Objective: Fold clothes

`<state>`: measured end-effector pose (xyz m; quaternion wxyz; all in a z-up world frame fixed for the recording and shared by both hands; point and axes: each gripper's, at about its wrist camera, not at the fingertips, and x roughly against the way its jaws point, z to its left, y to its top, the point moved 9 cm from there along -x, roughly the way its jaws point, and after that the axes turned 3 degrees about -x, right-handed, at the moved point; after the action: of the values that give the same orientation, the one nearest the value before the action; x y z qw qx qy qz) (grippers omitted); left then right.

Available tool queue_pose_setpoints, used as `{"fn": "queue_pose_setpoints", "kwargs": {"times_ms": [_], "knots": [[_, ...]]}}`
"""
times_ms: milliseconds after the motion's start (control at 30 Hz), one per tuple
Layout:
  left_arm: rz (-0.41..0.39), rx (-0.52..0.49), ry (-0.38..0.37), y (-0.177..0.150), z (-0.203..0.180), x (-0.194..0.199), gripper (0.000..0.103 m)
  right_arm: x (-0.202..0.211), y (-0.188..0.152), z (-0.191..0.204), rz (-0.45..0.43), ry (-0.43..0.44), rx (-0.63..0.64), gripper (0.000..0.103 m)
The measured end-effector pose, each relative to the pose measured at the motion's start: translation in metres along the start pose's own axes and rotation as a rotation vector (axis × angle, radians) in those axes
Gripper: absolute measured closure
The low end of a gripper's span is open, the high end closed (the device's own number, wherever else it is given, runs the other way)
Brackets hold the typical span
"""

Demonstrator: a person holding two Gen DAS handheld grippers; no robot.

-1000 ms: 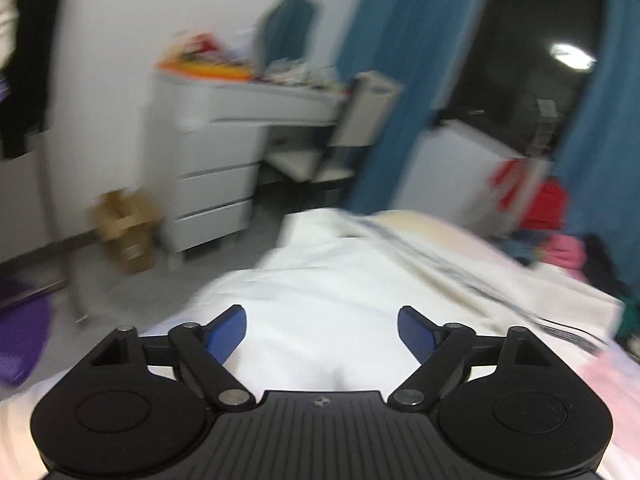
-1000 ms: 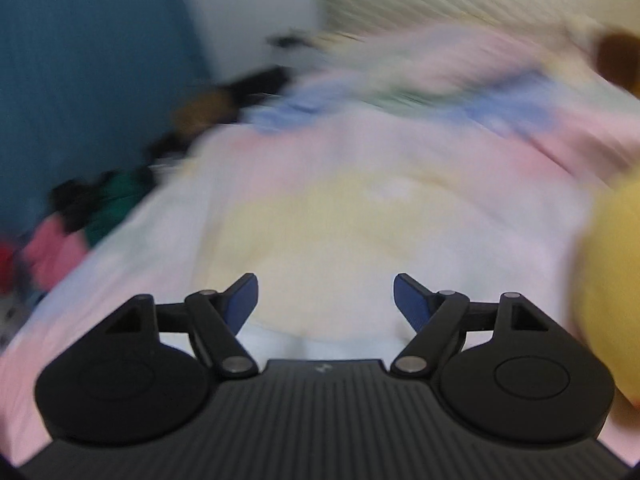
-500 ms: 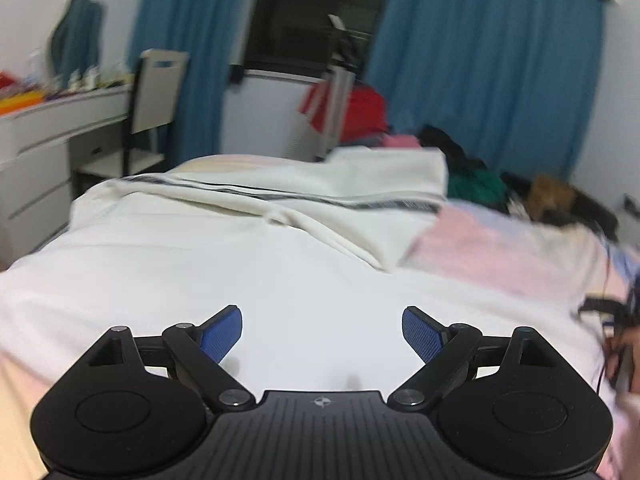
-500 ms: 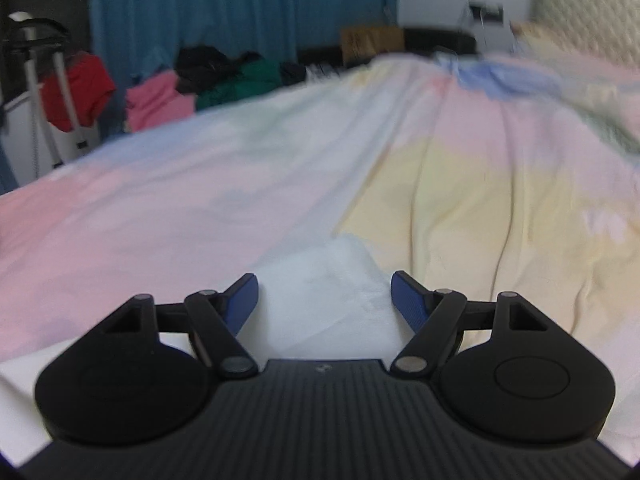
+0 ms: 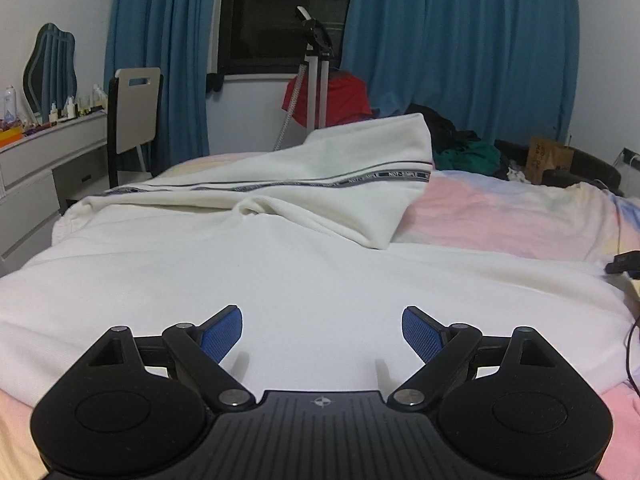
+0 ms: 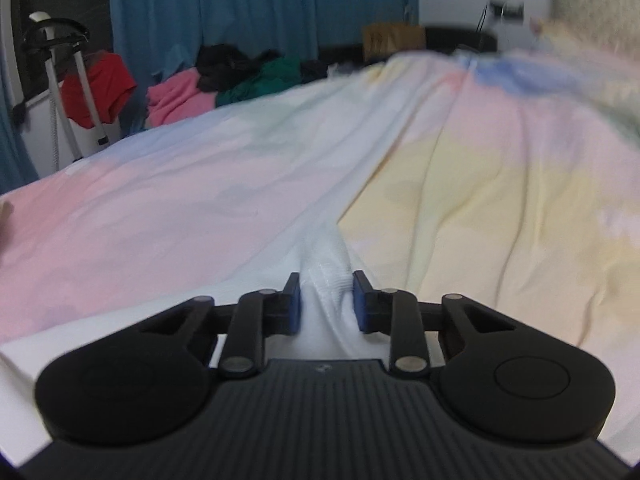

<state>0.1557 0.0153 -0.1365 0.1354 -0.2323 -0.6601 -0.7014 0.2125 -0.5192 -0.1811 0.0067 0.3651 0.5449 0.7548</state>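
A white garment (image 5: pixel 280 264) lies spread over the bed, with a cream part (image 5: pixel 320 192) folded across its far side that carries a dark striped band. My left gripper (image 5: pixel 322 334) hovers low over the white cloth, open, with nothing between its blue pads. In the right wrist view a ridge of the same white garment (image 6: pixel 326 276) is bunched up between the blue pads. My right gripper (image 6: pixel 326 302) is shut on that fold, at the garment's edge on the pastel bedsheet (image 6: pixel 500 200).
A pile of pink, green and black clothes (image 6: pixel 224 80) lies at the bed's far end. A garment steamer with a red cloth (image 5: pixel 320 92) stands by the blue curtains. A white chair (image 5: pixel 134 116) and dresser (image 5: pixel 44 160) are at the left. A black cable (image 5: pixel 630 344) trails at the right.
The left wrist view swung from the dresser round to the bed and settled over the white garment. My right gripper went from open to shut, pinching up a fold of the white cloth.
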Motion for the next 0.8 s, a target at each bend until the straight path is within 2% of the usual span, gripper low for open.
{"fn": "queue_pose_setpoints", "kwargs": {"times_ms": [200, 367, 533, 567, 667, 700, 800], "knots": [[-0.007, -0.013, 0.012, 0.001, 0.005, 0.009, 0.014, 0.013, 0.017, -0.017, -0.091, -0.125, -0.055, 0.079], [-0.008, -0.027, 0.015, 0.001, 0.006, 0.007, 0.014, -0.003, 0.000, -0.020, -0.028, -0.163, -0.047, 0.079], [-0.007, -0.030, 0.009, 0.001, 0.006, 0.005, 0.014, 0.014, 0.005, -0.008, -0.049, -0.165, -0.036, 0.071], [-0.007, -0.030, 0.008, 0.001, 0.006, 0.004, 0.014, 0.020, 0.006, -0.005, -0.055, -0.165, -0.030, 0.064], [-0.005, -0.032, 0.009, 0.001, 0.007, 0.002, 0.014, 0.049, 0.012, 0.016, -0.083, -0.115, -0.034, 0.033], [-0.003, -0.032, 0.007, 0.000, 0.007, 0.002, 0.014, 0.060, 0.014, 0.026, -0.087, -0.084, -0.047, 0.028], [0.005, -0.041, 0.008, -0.003, 0.007, 0.001, 0.014, 0.094, 0.022, 0.055, -0.098, 0.010, -0.086, 0.028]]}}
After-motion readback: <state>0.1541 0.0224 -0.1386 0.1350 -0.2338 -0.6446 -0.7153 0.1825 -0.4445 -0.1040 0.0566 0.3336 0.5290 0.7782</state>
